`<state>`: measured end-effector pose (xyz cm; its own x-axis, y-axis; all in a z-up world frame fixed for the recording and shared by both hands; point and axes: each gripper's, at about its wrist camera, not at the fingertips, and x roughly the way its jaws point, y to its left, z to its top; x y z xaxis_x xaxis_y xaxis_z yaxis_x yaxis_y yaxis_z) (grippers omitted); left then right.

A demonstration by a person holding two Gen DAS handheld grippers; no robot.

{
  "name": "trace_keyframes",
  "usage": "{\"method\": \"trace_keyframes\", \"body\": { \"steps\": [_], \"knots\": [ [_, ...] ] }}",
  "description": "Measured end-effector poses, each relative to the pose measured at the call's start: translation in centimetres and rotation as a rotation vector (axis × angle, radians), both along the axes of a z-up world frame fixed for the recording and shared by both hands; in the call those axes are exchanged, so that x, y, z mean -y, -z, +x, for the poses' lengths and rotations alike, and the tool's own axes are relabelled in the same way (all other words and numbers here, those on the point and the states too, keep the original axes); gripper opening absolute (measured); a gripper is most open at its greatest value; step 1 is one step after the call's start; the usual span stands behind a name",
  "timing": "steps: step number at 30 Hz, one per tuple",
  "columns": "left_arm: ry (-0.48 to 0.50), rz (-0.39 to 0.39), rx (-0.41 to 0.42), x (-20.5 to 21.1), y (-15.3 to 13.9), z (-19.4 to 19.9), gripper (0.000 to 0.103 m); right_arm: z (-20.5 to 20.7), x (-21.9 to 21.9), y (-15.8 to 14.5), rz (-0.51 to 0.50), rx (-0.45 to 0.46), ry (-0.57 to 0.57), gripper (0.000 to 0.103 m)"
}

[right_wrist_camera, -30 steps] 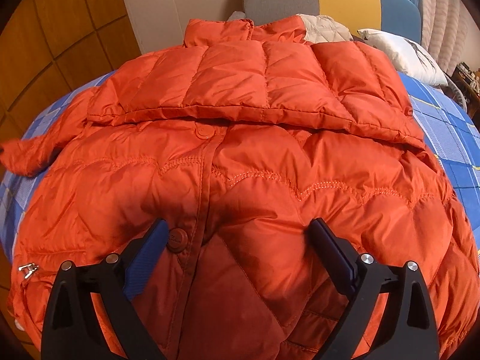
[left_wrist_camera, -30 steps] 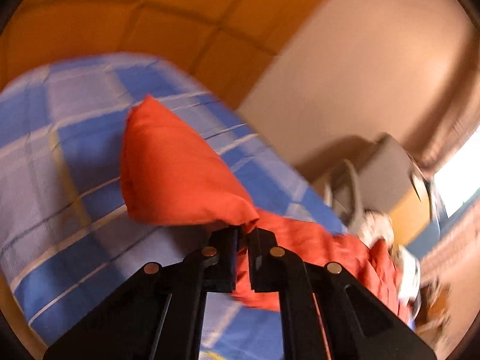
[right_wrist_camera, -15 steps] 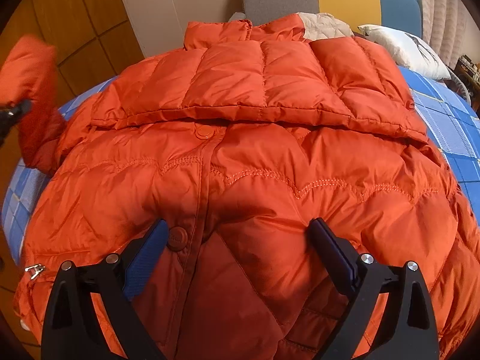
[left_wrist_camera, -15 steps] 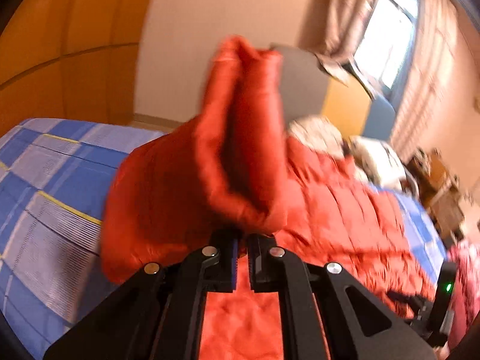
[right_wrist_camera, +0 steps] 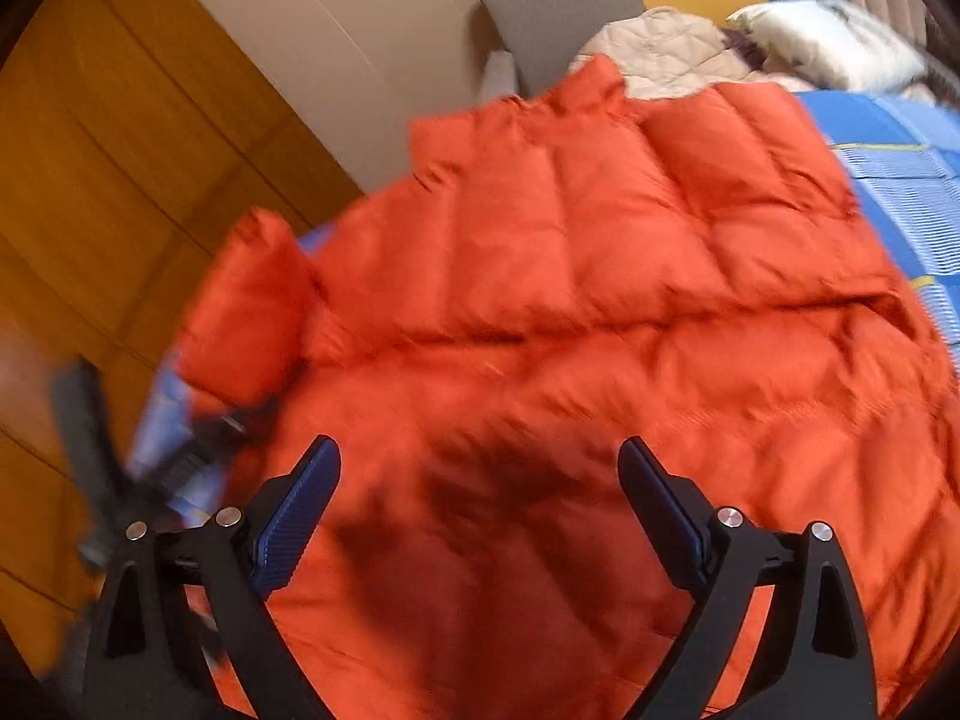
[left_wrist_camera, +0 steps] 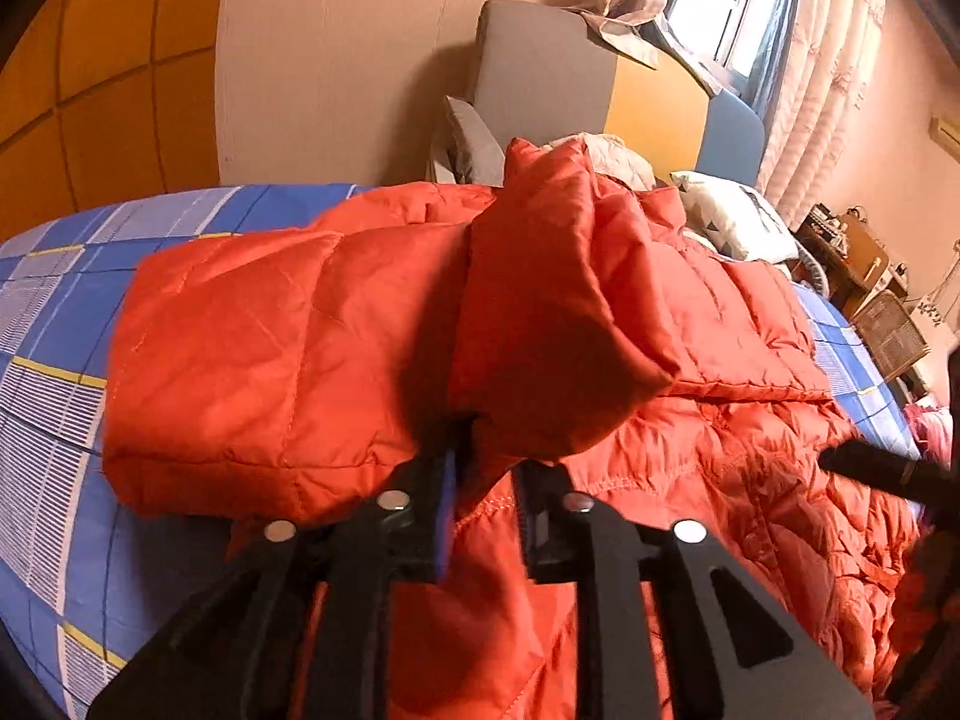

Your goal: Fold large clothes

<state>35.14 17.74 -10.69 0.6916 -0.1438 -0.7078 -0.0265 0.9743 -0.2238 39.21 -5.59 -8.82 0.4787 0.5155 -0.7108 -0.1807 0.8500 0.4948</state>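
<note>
Closest to the left wrist camera, the left gripper [left_wrist_camera: 486, 474] has its jaws opening, with the cuff end of the orange sleeve [left_wrist_camera: 558, 324] between them; a gap shows beside the right finger, so the pads no longer pinch it (contact on the left pad side is hidden by fabric). That sleeve is bent back over the orange puffer jacket [left_wrist_camera: 738, 468], which lies spread flat on the blue plaid bedspread [left_wrist_camera: 54, 372]. Right gripper [right_wrist_camera: 480, 480] hangs above the jacket's lower front, jaws wide and closing slightly, nothing between them but air; the right view is motion-blurred. Same view, left edge: the left gripper appears as a dark blur beside the raised sleeve [right_wrist_camera: 252, 306]. Jacket collar [right_wrist_camera: 576, 90] points away toward the headboard. Beyond the collar sit a beige quilted garment [right_wrist_camera: 666, 48] and a white patterned pillow [left_wrist_camera: 732, 216], both at the head of the bed. Furthest back: grey, yellow and blue headboard panels [left_wrist_camera: 546, 72], curtains and a window [left_wrist_camera: 726, 0].
</note>
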Motion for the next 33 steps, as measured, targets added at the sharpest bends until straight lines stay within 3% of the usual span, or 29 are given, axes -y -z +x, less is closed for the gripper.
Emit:
{"method": "trace_keyframes", "body": {
  "steps": [2,4,11,13,16,17,18,21,26,33],
  "knots": [
    [0.011,-0.009,-0.001,0.3,0.0,0.0,0.035,1.2,-1.3,-0.7,0.103,-0.024,-0.035,0.088],
    [0.018,-0.006,0.0,0.5,0.0,0.1,0.038,2.6,-3.1,-1.3,0.184,-0.05,-0.074,0.088],
    [0.028,-0.027,0.017,0.3,-0.2,-0.8,0.053,6.5,-10.4,-0.1,0.295,-0.177,-0.178,0.088],
    [0.031,-0.03,0.019,0.3,-0.1,-1.0,0.054,7.4,-12.4,0.9,0.257,-0.216,-0.187,0.079],
    [0.026,-0.048,0.019,-0.1,-0.1,-1.5,0.056,8.1,-14.0,2.3,0.217,-0.252,-0.191,0.057],
    [0.019,-0.056,0.021,-0.4,-0.2,-1.9,0.06,8.2,-14.4,2.4,0.204,-0.249,-0.195,0.039],
    [0.016,-0.064,0.024,-0.4,-0.4,-2.0,0.063,8.2,-14.9,2.2,0.177,-0.228,-0.198,0.025],
    [-0.03,-0.073,0.052,-1.4,-1.1,-4.2,0.071,8.3,-15.6,0.9,0.149,-0.18,-0.21,0.015],
    [-0.178,-0.085,0.025,-4.3,-0.5,-6.6,0.072,8.6,-15.2,-3.9,0.141,-0.04,-0.188,0.013],
    [-0.311,-0.112,-0.057,-7.5,1.3,-5.4,0.072,9.6,-12.6,-10.0,0.158,0.11,-0.126,0.013]
  ]
}}
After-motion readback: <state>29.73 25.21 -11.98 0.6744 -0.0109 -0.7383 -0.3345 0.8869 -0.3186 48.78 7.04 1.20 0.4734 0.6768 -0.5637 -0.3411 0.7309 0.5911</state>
